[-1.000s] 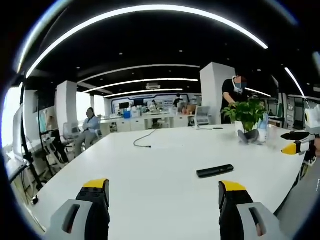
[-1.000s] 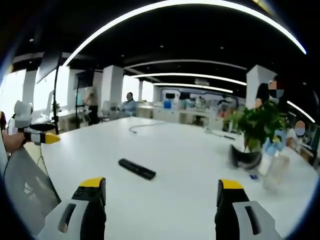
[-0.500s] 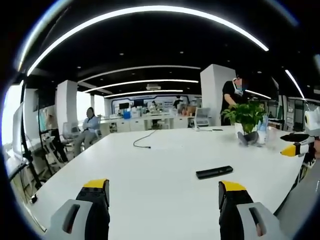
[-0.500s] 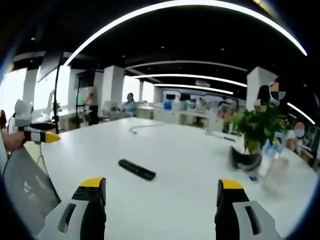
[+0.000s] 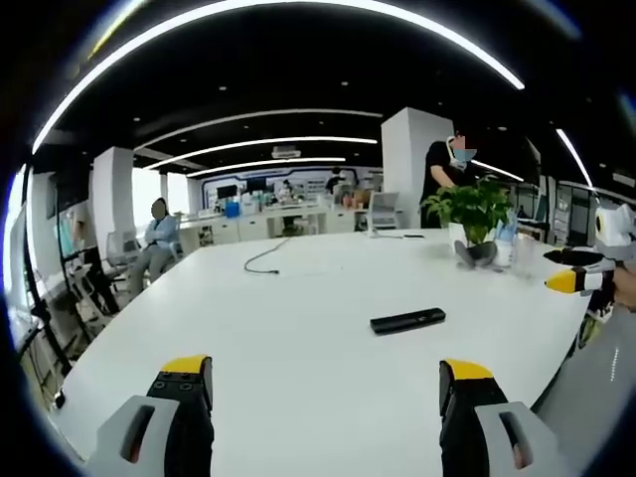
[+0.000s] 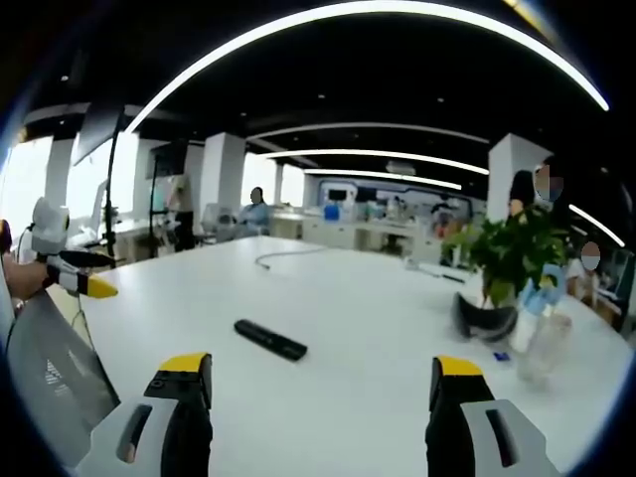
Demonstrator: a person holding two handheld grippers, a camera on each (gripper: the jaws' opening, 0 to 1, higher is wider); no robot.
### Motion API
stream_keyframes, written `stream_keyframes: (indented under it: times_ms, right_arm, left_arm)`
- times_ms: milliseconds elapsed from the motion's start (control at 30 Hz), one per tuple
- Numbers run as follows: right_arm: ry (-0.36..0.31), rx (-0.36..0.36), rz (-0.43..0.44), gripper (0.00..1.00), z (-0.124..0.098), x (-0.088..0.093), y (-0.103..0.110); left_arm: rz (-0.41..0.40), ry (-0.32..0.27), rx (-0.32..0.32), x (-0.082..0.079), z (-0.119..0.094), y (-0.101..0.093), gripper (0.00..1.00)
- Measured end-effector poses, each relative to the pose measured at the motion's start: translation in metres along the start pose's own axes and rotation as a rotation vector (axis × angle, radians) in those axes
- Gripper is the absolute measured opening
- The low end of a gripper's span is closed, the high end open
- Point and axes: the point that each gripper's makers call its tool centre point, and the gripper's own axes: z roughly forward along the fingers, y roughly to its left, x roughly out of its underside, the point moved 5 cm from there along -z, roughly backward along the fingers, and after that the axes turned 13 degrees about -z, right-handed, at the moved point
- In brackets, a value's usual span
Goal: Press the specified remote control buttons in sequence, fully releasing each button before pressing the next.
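Left gripper view has shifted since the earlier frame: whole scene sits a bit lower and left, so that's camera motion; remote hasn't moved on the table. Right gripper view nearly unchanged. Left gripper [image 5: 318, 397] jaws spread wide, nothing between them. Right gripper [image 6: 318, 397] jaws also spread wide, empty. Remote control [image 5: 407, 320] lies flat on the white table [image 5: 278, 328], ahead of both grippers, well apart from either, roughly mid-table; also seen in right gripper view [image 6: 270, 339]. Looks: slim black bar, long and narrow, buttons too small to make out. Handling guess: light, rigid plastic, smooth shell on a smooth tabletop, so likely to skid or pivot if poked off-centre. Best to steady it by pinching across the narrow sides near one end with one gripper, then press with a closed jaw tip of the other. Potted plant [image 6: 512, 260] stands far right, cable [image 5: 260, 262] beyond.
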Motion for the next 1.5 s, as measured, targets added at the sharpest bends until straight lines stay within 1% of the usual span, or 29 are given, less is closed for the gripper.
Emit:
stream_keyframes:
  times_ms: [33, 67, 100, 167, 200, 267, 300, 333, 367, 400, 467, 500, 600, 767, 900, 967, 1067, 1133, 1233, 1300, 1333, 1367, 1500]
  right_arm:
    - [-0.002, 0.002, -0.001, 0.89, 0.0, 0.0, 0.0]
    - [-0.001, 0.002, 0.001, 0.89, 0.0, 0.0, 0.0]
    - [0.001, 0.0, 0.003, 0.89, 0.0, 0.0, 0.0]
    - [0.004, -0.001, 0.004, 0.89, 0.0, 0.001, 0.0]
    - [0.001, -0.001, 0.004, 0.89, 0.0, 0.001, 0.0]
    - [-0.002, 0.0, 0.003, 0.89, 0.0, 0.0, 0.0]
    - [-0.002, -0.001, 0.004, 0.89, 0.0, 0.0, 0.0]
    - [-0.002, -0.002, 0.005, 0.89, 0.0, 0.0, 0.0]
    - [-0.003, -0.002, 0.005, 0.89, 0.0, 0.0, 0.0]
    - [-0.007, 0.0, 0.006, 0.89, 0.0, -0.001, 0.0]
    - [-0.007, 0.001, 0.008, 0.89, 0.0, -0.001, -0.001]
    - [-0.009, 0.003, 0.01, 0.89, 0.0, -0.001, -0.001]
    - [-0.013, 0.006, 0.017, 0.89, -0.001, -0.001, -0.001]
    - [-0.014, 0.008, 0.02, 0.89, -0.001, -0.001, -0.002]
    - [-0.012, 0.006, 0.025, 0.88, -0.001, 0.0, -0.002]
    - [-0.012, 0.004, 0.024, 0.88, 0.0, 0.0, -0.002]
    - [-0.01, 0.0, 0.023, 0.88, 0.0, 0.0, -0.002]
    - [-0.01, -0.001, 0.024, 0.88, 0.0, 0.0, -0.002]
    - [-0.009, -0.001, 0.027, 0.87, 0.0, 0.0, -0.002]
    - [-0.009, 0.002, 0.026, 0.87, 0.0, 0.0, -0.003]
    - [-0.01, 0.004, 0.026, 0.87, 0.0, 0.0, -0.003]
    - [-0.013, 0.005, 0.027, 0.87, 0.0, 0.0, -0.003]
    - [-0.016, 0.005, 0.034, 0.87, 0.0, 0.0, -0.004]
  left_arm:
    - [0.011, 0.033, 0.019, 0.003, 0.001, -0.002, 1.0]
    - [0.013, 0.051, 0.03, 0.004, 0.002, -0.004, 1.0]
    - [0.032, 0.092, 0.053, 0.007, 0.003, -0.006, 1.0]
    - [0.072, 0.149, 0.065, 0.011, 0.006, -0.007, 1.0]
    - [0.083, 0.187, 0.095, 0.013, 0.008, -0.01, 1.0]
    - [0.104, 0.215, 0.137, 0.013, 0.014, -0.014, 1.0]
    - [0.107, 0.237, 0.157, 0.014, 0.016, -0.016, 1.0]
    - [0.132, 0.265, 0.177, 0.015, 0.019, -0.017, 1.0]
    - [0.139, 0.277, 0.182, 0.015, 0.02, -0.018, 1.0]
    - [0.165, 0.302, 0.2, 0.016, 0.024, -0.019, 1.0]
    - [0.203, 0.329, 0.205, 0.016, 0.03, -0.021, 1.0]
    - [0.21, 0.332, 0.209, 0.017, 0.033, -0.022, 1.0]
    - [0.229, 0.358, 0.249, 0.022, 0.042, -0.03, 1.0]
    - [0.209, 0.44, 0.321, 0.034, 0.057, -0.041, 1.0]
    - [0.202, 0.47, 0.357, 0.039, 0.064, -0.048, 1.0]
    - [0.212, 0.487, 0.372, 0.041, 0.069, -0.049, 1.0]
    - [0.244, 0.512, 0.386, 0.042, 0.074, -0.05, 1.0]
    - [0.251, 0.529, 0.397, 0.043, 0.079, -0.051, 1.0]
    - [0.266, 0.542, 0.402, 0.043, 0.085, -0.05, 0.95]
    - [0.285, 0.549, 0.405, 0.042, 0.09, -0.051, 0.98]
    - [0.296, 0.555, 0.412, 0.041, 0.091, -0.051, 0.98]
    - [0.315, 0.575, 0.415, 0.042, 0.094, -0.052, 0.97]
    - [0.353, 0.585, 0.425, 0.039, 0.104, -0.053, 0.97]
